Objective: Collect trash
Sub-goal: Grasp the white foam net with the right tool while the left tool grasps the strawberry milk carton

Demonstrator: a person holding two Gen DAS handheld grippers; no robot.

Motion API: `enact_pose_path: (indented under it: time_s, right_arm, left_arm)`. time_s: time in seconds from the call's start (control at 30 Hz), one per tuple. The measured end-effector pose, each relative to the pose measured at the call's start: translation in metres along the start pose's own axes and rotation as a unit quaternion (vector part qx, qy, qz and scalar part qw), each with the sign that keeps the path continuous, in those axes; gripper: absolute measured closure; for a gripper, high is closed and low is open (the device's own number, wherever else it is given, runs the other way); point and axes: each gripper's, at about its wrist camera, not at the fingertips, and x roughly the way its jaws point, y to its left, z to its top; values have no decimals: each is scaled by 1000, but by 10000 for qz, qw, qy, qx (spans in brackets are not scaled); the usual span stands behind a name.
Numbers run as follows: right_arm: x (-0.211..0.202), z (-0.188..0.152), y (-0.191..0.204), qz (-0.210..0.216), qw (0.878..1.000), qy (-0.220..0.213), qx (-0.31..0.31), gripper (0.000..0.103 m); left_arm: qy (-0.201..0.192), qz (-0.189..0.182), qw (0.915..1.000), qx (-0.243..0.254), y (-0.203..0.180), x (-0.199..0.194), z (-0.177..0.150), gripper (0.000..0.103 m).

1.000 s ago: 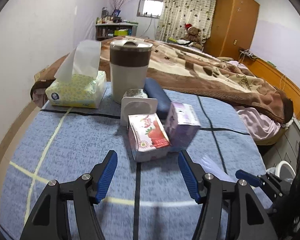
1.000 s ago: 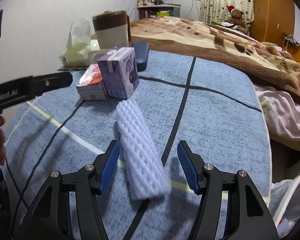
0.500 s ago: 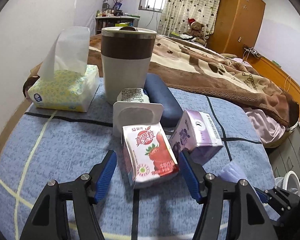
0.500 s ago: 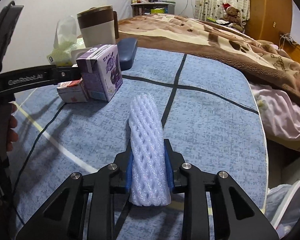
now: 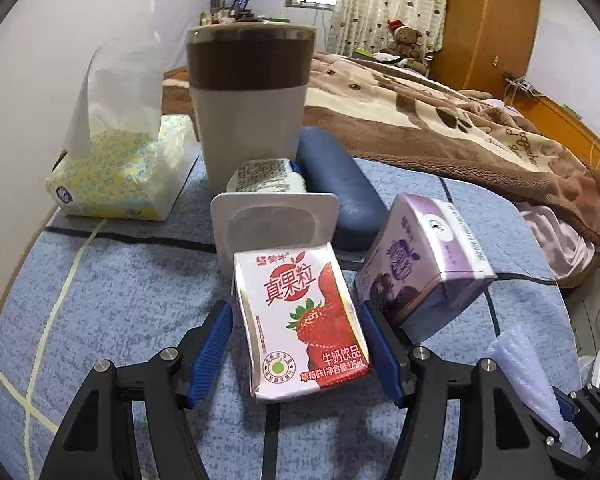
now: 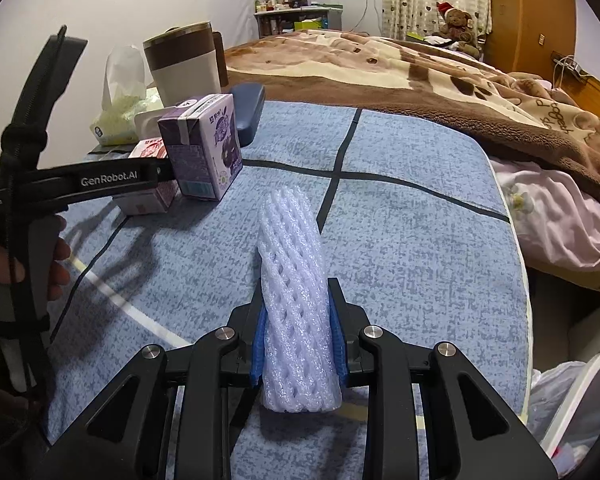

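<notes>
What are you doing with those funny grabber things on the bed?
A person is picking up trash from the blue blanket with tongs in each hand. The right tongs are squeezed shut on a white foam net sleeve. The left tongs are open around a strawberry milk carton lying flat, with gaps on both sides, not gripping it yet. A purple carton stands right beside it, and a trash bin shows at the bed's edge.
</notes>
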Motion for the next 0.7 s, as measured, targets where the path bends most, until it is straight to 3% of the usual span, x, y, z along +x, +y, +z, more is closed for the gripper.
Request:
enact_pose_path:
  time_s: [0.37, 0.7]
  right_arm:
    - [0, 0, -2, 50, 10000, -27, 53, 75]
    - [-23, -5, -2, 162, 9995, -229, 174, 75]
  left_arm:
    - [-90, 68, 9999, 5, 4, -6, -4, 45]
    - [-278, 24, 9996, 13, 3, -48, -25, 45]
